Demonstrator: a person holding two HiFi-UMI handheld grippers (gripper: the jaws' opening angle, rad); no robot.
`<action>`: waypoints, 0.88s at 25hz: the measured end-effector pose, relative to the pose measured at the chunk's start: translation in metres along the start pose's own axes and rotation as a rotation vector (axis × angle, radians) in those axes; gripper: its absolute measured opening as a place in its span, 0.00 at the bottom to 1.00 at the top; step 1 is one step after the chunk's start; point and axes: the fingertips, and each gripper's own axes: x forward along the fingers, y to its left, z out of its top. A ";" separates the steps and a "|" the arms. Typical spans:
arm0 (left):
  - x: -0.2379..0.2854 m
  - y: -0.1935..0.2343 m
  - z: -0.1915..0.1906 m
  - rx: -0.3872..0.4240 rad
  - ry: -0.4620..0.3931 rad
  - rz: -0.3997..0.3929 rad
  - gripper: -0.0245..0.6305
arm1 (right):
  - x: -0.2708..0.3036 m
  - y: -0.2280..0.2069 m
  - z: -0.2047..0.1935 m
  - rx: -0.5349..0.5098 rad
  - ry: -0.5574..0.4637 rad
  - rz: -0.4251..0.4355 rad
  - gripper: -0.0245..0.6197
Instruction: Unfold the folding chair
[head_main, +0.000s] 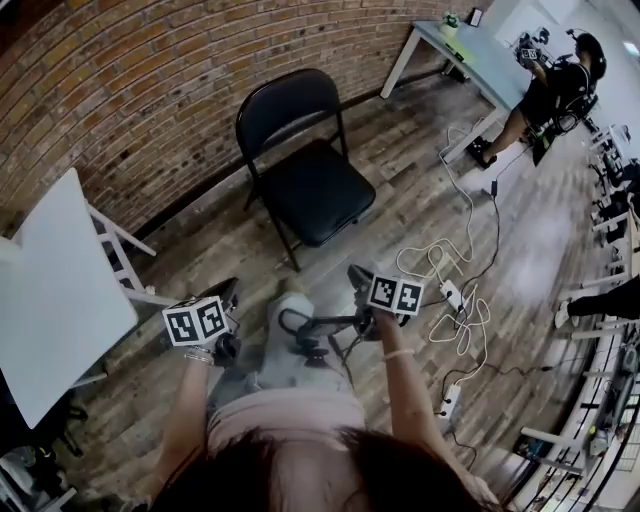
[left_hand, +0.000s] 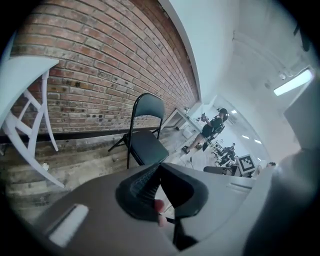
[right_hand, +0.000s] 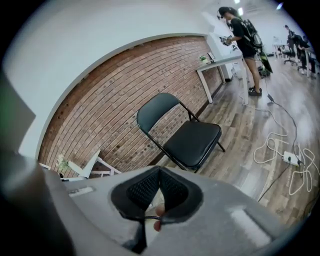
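A black folding chair (head_main: 315, 185) stands unfolded on the wood floor, its back toward the brick wall (head_main: 150, 90) and its seat flat. The same chair (left_hand: 147, 145) shows ahead in the left gripper view, and the chair (right_hand: 192, 137) again in the right gripper view. My left gripper (head_main: 228, 292) is held near my body, well short of the chair, with its jaws shut on nothing (left_hand: 159, 167). Off to the right, my right gripper (head_main: 358, 276) is likewise pulled back from the chair, shut and empty (right_hand: 159, 172).
A white table (head_main: 60, 290) with white slatted legs stands at the left by the wall. White cables and a power strip (head_main: 452, 295) lie on the floor at the right. A pale desk (head_main: 470, 50) and another person (head_main: 555, 90) are at the far right.
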 end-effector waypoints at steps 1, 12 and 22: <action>-0.004 0.000 -0.001 -0.006 0.003 -0.005 0.04 | -0.004 0.004 0.000 -0.008 -0.007 0.000 0.04; -0.026 -0.028 -0.012 -0.034 0.091 -0.042 0.04 | -0.015 0.041 -0.014 -0.060 0.010 0.032 0.04; -0.042 -0.056 -0.020 -0.069 0.069 -0.012 0.04 | -0.033 0.051 -0.016 -0.131 0.054 0.048 0.04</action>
